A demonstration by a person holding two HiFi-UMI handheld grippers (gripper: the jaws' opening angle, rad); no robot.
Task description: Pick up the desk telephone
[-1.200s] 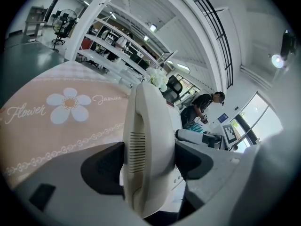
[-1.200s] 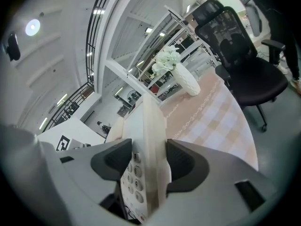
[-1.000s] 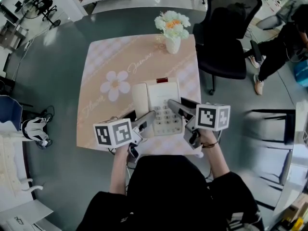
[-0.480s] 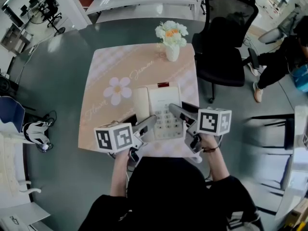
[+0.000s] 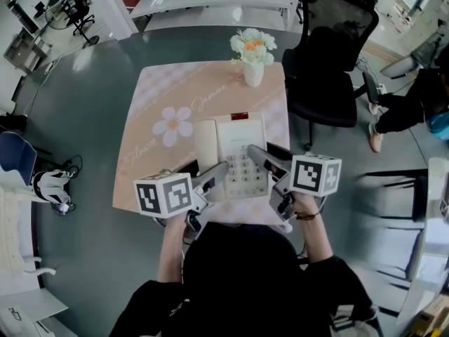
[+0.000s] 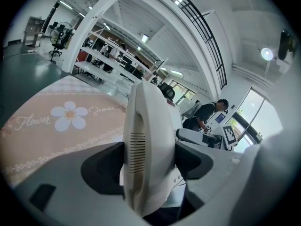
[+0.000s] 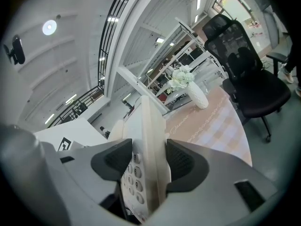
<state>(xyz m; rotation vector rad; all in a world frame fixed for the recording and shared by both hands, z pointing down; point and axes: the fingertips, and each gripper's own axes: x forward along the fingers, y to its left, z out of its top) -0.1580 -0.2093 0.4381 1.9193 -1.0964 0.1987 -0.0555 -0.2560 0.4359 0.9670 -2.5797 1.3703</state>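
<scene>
The white desk telephone (image 5: 235, 146) is held between my two grippers over the near part of the pink table (image 5: 154, 97). My left gripper (image 5: 219, 172) is shut on the telephone's left side, where the handset lies. In the left gripper view the handset (image 6: 149, 140) stands on edge, pressed by both dark pads of the left gripper (image 6: 150, 161). My right gripper (image 5: 254, 153) is shut on the telephone's right edge. The right gripper view shows the keypad side of the telephone (image 7: 146, 135) clamped in the right gripper (image 7: 148, 166).
A white vase of flowers (image 5: 252, 51) stands at the table's far edge. A black office chair (image 5: 330, 55) is at the table's right, with a seated person (image 5: 414, 83) beyond it. White desks lie at the far side and a metal frame at the right.
Both grippers have risen a little with the telephone still clamped between them. Neither grip has changed.
</scene>
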